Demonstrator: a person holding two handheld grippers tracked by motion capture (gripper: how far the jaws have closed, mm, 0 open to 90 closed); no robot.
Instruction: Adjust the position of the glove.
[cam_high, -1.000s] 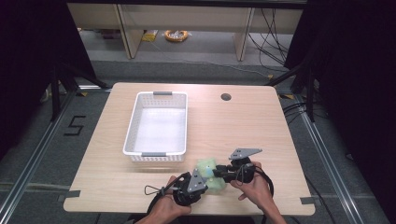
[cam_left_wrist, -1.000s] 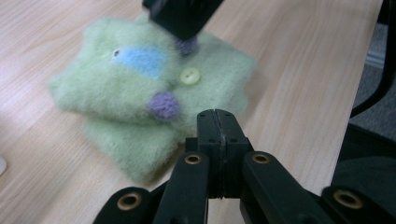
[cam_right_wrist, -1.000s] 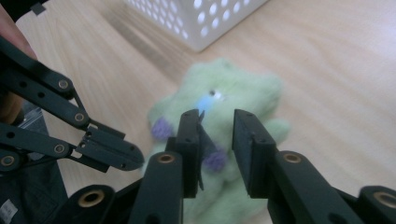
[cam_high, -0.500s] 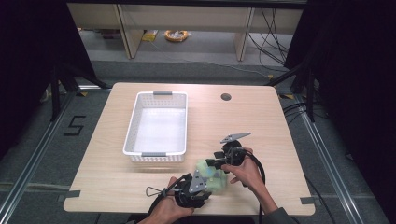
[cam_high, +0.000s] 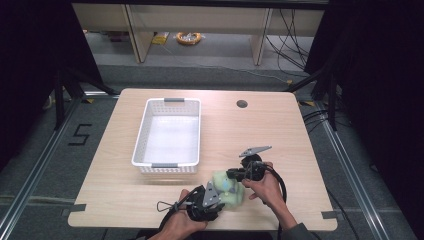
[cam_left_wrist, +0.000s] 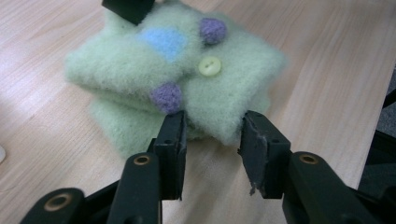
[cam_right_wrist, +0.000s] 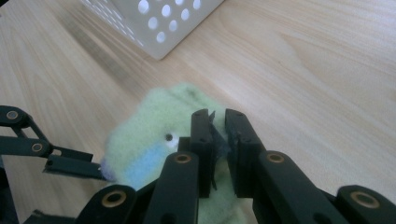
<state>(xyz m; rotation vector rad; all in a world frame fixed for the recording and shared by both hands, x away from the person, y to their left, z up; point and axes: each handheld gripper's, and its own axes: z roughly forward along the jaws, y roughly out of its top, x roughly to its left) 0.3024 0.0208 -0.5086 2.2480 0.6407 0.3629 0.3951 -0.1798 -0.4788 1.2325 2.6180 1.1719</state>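
Lying folded at the high view's lower centre, the fuzzy pale-green felt cloth (cam_left_wrist: 187, 74) shows purple pompoms; left gripper (cam_left_wrist: 212, 137) gapes around its corner, right gripper (cam_right_wrist: 217, 135) just closed, nearly shut above it.

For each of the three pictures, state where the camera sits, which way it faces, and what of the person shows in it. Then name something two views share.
High view: above the person's side, facing forward and down on the table; forearms, hands, both grippers.
Left gripper view: rides the left gripper, looking along its parted jaws at the green felt cloth.
Right gripper view: rides the right gripper, jaws nearly together over the cloth, white basket beyond.
Shared: both gripper views show the cloth.
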